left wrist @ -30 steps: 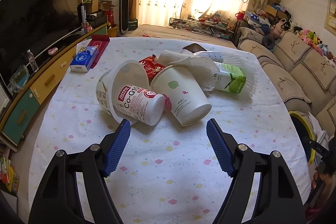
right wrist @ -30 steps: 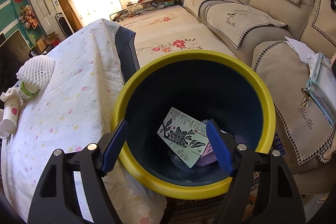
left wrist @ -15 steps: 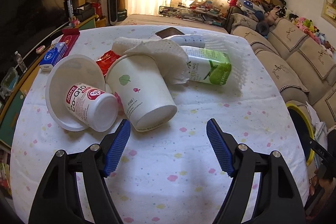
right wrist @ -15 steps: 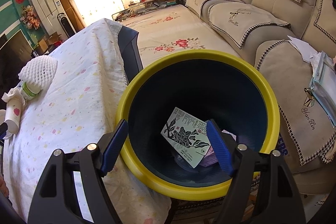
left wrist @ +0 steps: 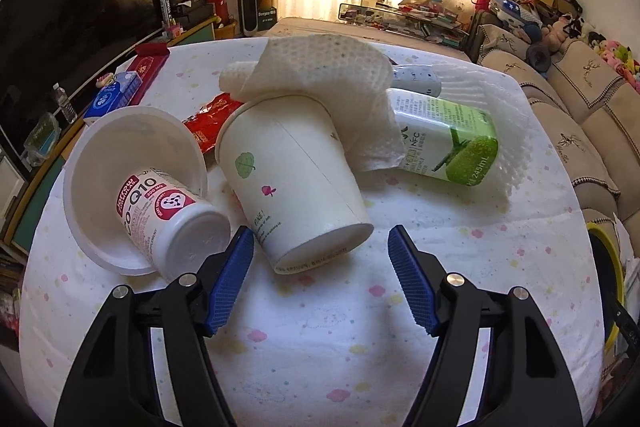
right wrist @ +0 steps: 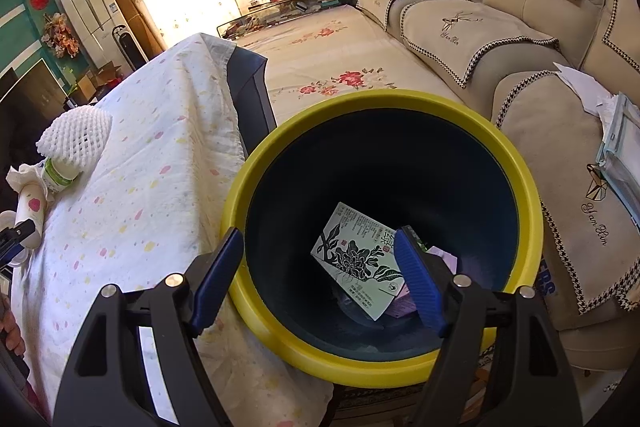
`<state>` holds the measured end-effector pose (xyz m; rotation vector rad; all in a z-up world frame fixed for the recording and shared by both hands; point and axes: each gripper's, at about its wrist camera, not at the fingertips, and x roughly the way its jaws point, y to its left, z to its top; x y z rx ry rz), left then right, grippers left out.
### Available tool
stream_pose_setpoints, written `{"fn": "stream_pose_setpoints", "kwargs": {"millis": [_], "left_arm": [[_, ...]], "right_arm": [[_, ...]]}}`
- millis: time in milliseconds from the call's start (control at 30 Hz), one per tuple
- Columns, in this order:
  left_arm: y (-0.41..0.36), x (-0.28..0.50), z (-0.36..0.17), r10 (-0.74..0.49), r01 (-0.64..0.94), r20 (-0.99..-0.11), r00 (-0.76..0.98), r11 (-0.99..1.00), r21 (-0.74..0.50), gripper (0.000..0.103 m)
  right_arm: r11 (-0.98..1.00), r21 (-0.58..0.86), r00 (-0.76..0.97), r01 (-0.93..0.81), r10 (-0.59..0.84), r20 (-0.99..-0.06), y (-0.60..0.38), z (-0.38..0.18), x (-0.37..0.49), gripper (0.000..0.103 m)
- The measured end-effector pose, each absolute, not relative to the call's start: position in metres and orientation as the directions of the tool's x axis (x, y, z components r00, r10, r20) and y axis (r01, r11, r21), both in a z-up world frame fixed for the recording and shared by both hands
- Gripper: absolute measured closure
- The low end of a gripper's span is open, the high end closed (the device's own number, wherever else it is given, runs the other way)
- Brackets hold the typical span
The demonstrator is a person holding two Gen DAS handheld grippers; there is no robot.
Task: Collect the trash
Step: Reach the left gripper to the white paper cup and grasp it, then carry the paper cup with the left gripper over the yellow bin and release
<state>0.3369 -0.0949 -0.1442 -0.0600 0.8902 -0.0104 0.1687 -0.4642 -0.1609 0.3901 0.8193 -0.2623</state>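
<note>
A sofa (right wrist: 500,27) with deer-embroidered covers lines the far side of the living room, beside a bench (left wrist: 360,327) draped in a white cloth with pastel spots. At the bench's edge stands a dark bin with a yellow rim (right wrist: 256,163), holding a printed carton with a black flower design (right wrist: 356,259) and a purple packet beneath it. The right gripper (right wrist: 320,279) hangs over the bin's near rim, fingers spread with nothing between them. On the bench the trash lies in a loose heap: a paper cup (left wrist: 292,179) on its side, its base toward the left gripper (left wrist: 322,283), whose blue fingers (left wrist: 230,283) stand wide apart, empty and just short of the cup. A crumpled paper towel (left wrist: 320,67) is draped over the cup's mouth. To the right lies a green juice carton (left wrist: 448,143) on white foam netting (left wrist: 508,131). To the left a white plastic bowl (left wrist: 120,143) is tipped on edge with a Co-Q10 bottle (left wrist: 168,219) lying in it. A red wrapper (left wrist: 208,123) shows between bowl and cup.
</note>
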Motion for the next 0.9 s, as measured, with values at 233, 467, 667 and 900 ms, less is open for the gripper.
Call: {"fn": "stream_pose_setpoints", "kwargs": {"millis": [233,467,667,900], "left_arm": [[-0.092,0.352,-0.15,-0.002,-0.058,-0.768,0.64,0.997,-0.051,0.032],[-0.086,0.351,-0.151,-0.012,-0.053,-0.758,0.653,0.997,-0.062,0.041],[-0.088,0.317,-0.135,-0.053,-0.004,-0.735,0.676,0.997,-0.075,0.042],[-0.098,0.254,-0.105,-0.093,0.095,-0.688,0.719,0.995,-0.035,0.043]], "right_arm": [[0.9,0.235,0.657,0.368,-0.073,-0.75,-0.463,-0.161,0.169,0.03],[0.901,0.239,0.662,0.362,-0.068,-0.747,-0.463,-0.159,0.167,0.03],[0.904,0.243,0.669,0.352,-0.061,-0.741,-0.46,-0.156,0.164,0.03],[0.908,0.248,0.679,0.338,-0.052,-0.732,-0.456,-0.152,0.159,0.03]]}}
